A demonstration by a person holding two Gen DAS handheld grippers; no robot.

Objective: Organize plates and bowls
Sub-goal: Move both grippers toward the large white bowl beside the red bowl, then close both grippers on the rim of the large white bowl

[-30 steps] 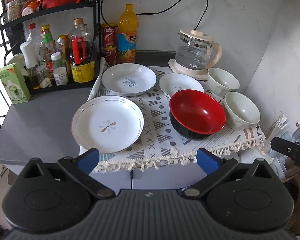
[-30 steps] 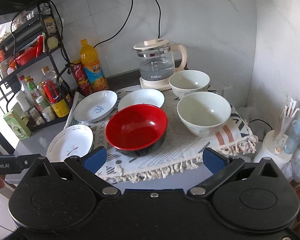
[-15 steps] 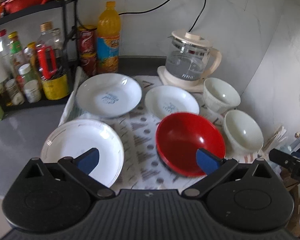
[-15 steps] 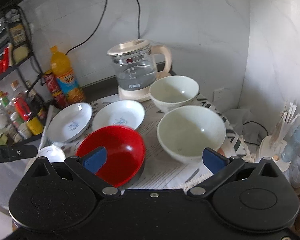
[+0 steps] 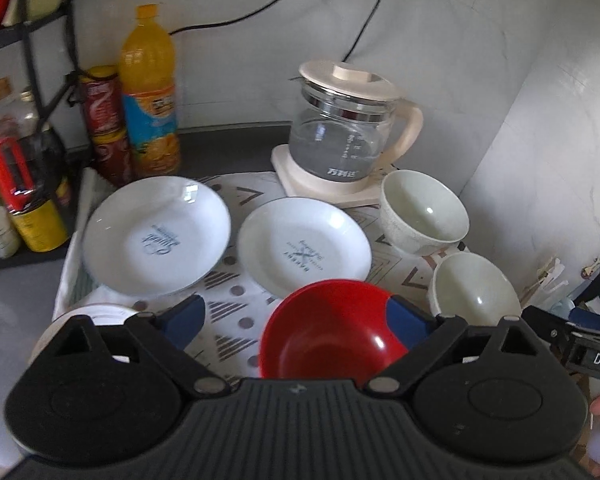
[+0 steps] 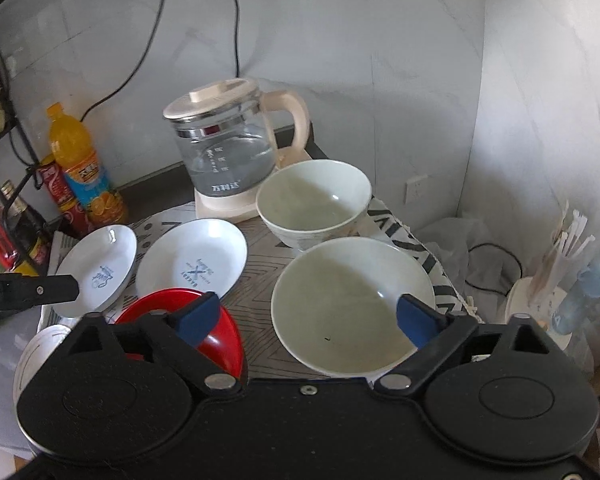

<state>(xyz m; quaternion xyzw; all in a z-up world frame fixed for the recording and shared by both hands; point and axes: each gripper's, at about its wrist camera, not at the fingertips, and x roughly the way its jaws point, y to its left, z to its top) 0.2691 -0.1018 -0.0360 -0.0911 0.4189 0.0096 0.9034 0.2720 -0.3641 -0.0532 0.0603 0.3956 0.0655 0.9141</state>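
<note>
On the patterned cloth [image 5: 236, 300] lie two white plates with blue print, a left one [image 5: 156, 236] and a right one [image 5: 304, 246], a red bowl [image 5: 328, 332], a far white bowl [image 5: 424, 212] and a near white bowl [image 5: 476, 292]. A flower-pattern plate [image 5: 96, 316] is mostly hidden under my left gripper. My left gripper [image 5: 296, 318] is open above the red bowl's left side. My right gripper [image 6: 308, 316] is open over the near white bowl [image 6: 352, 300], with the red bowl [image 6: 220, 340] under its left finger.
A glass kettle [image 5: 344, 132] stands on its base behind the plates. An orange soda bottle [image 5: 150, 92], red cans [image 5: 106, 120] and a rack of bottles [image 5: 16, 184] stand at the left. A straw holder [image 6: 548, 280] stands off the table's right edge, by the wall.
Both grippers have moved forward over the table. The left now hangs above the red bowl and the right above the near white bowl. Both stay open.
</note>
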